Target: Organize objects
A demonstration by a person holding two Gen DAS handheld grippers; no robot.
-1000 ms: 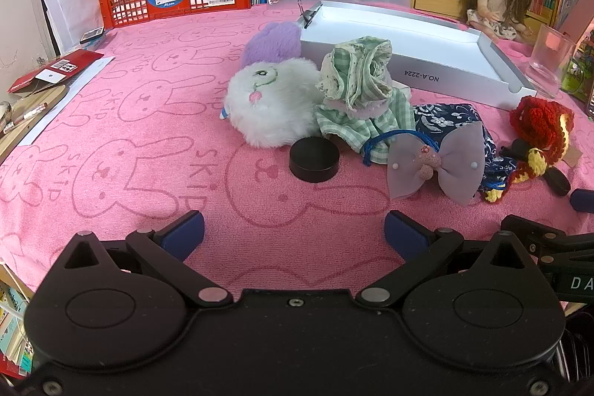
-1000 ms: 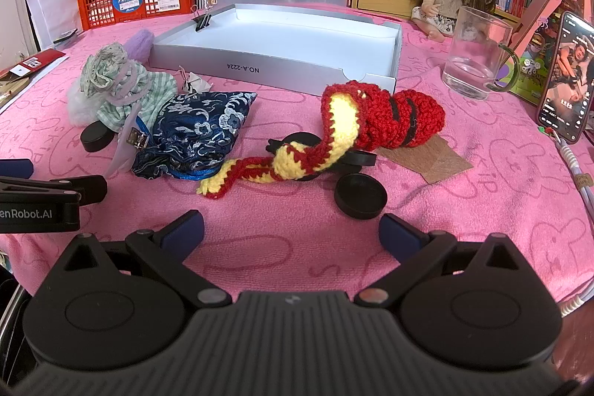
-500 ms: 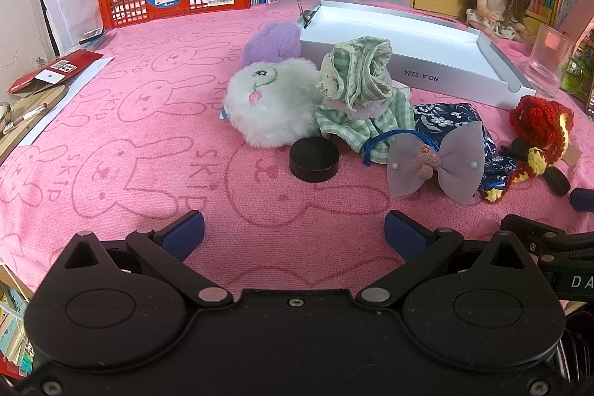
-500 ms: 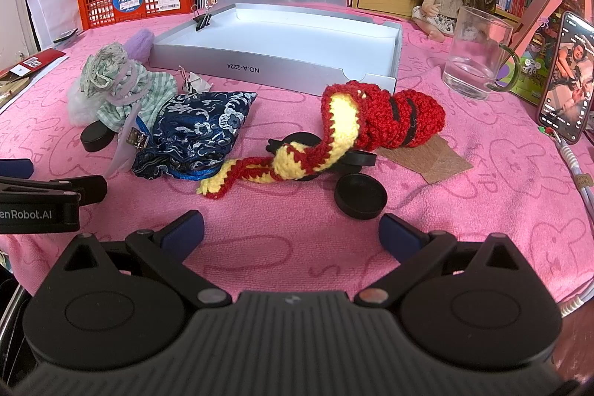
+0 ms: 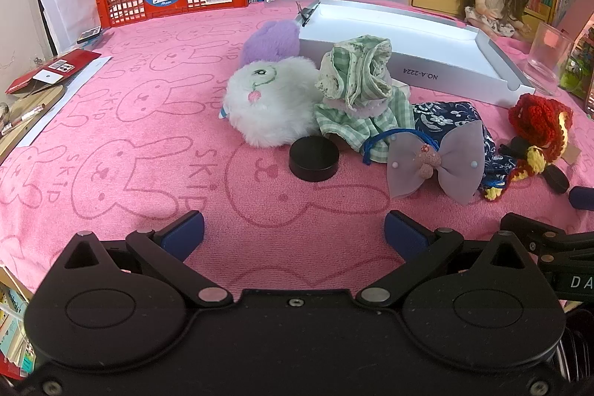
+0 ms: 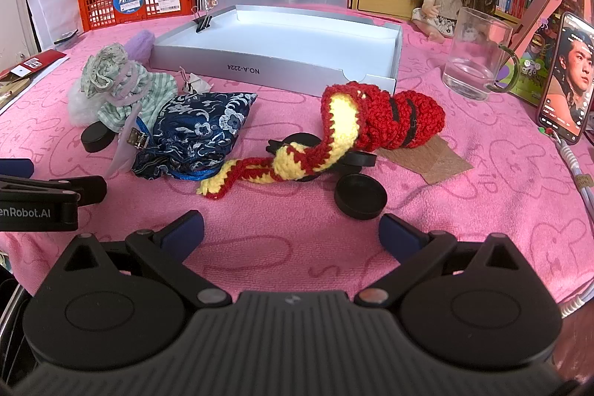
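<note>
**Both grippers wide, holding nothing**

My left gripper (image 5: 293, 229) hangs low over the pink bunny-print towel (image 5: 122, 136), fingers spread and empty. Ahead lies a round black cap (image 5: 314, 164), touching the fluffy white plush toy (image 5: 269, 102). My right gripper (image 6: 291, 231) is spread too, just short of a second black round cap (image 6: 359, 196) beside the red-and-yellow crocheted snake (image 6: 371, 121). The shallow white cardboard tray (image 6: 260, 62) sits behind.

The left gripper (image 5: 294, 229) hovers low with its blue-padded fingers (image 5: 185, 233) spread wide, nothing between them. The right gripper (image 6: 291, 229) sits level beside it, its fingers (image 6: 397, 235) equally wide apart and empty. Each gripper's tip shows at the edge of the other's view.
</note>
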